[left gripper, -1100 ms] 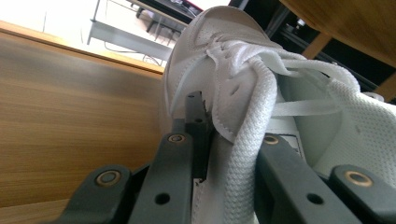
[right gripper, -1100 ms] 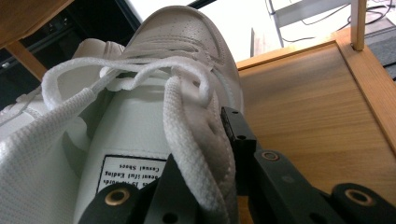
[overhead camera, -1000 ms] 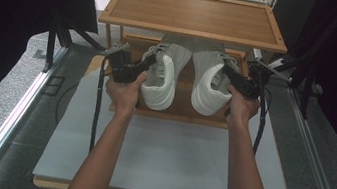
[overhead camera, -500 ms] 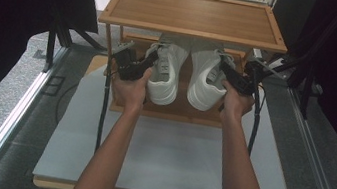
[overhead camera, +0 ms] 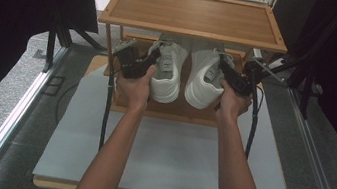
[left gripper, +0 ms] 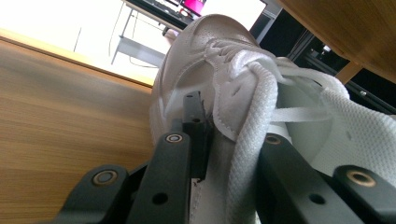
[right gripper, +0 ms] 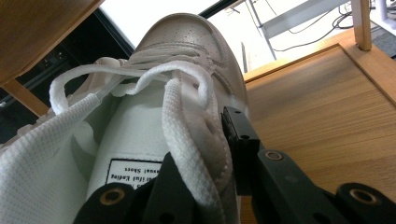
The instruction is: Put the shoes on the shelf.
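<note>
Two white lace-up sneakers stand side by side on the lower shelf of a wooden rack, toes pointing away from me. My left gripper is shut on the outer side wall of the left sneaker, seen close up as the left sneaker with its wall and lace between that gripper's jaws. My right gripper is shut on the outer side wall of the right sneaker. Its jaws have just been easing open a little, with the wall of the right sneaker still between them at the gripper.
The rack's top shelf overhangs the sneakers' toes. The rack stands on a grey board on the table. Black stands and cables flank the rack, and a metal rail runs along the left.
Both hands have pushed forward, and the two sneakers have slid farther back on the lower shelf, under the top shelf.
</note>
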Available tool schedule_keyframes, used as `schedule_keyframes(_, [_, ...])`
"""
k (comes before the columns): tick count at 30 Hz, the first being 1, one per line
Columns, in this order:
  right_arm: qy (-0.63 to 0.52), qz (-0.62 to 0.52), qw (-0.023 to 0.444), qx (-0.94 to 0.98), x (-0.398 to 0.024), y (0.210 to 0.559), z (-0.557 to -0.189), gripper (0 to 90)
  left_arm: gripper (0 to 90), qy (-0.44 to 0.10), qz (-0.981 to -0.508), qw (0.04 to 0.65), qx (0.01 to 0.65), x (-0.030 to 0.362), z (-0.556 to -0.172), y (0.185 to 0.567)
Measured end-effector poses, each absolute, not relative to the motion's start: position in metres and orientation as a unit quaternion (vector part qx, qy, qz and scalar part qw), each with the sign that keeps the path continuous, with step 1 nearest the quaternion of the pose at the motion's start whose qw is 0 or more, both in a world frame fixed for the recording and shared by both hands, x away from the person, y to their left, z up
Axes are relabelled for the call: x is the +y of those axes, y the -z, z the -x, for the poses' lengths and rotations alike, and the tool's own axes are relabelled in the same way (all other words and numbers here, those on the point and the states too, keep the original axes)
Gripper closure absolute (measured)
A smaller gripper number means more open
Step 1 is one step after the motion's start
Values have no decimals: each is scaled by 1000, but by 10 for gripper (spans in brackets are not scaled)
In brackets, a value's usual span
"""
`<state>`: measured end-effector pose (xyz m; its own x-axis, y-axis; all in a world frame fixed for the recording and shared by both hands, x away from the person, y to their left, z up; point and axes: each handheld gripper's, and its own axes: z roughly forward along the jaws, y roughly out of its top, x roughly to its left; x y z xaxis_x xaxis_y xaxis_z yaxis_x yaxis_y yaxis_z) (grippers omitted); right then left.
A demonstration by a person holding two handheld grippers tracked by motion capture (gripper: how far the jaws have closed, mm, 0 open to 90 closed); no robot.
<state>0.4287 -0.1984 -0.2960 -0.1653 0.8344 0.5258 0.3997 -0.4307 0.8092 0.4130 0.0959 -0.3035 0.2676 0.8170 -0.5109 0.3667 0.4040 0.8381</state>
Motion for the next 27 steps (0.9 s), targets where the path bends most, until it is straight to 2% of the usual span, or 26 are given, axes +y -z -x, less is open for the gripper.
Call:
schedule_keyframes(14, [-574,-632,188,487,-194,298,-430,791,782,-189,-502,609,584,85,-416,305])
schedule_keyframes(19, [-582,-619,188,493,-191,296,-431,715,748,-184,-505,608,585,82,-420,308])
schedule_keyframes(27, [-587,-613,171,500,-188,295,-437,616,623,-163,-505,611,588,81,-426,307])
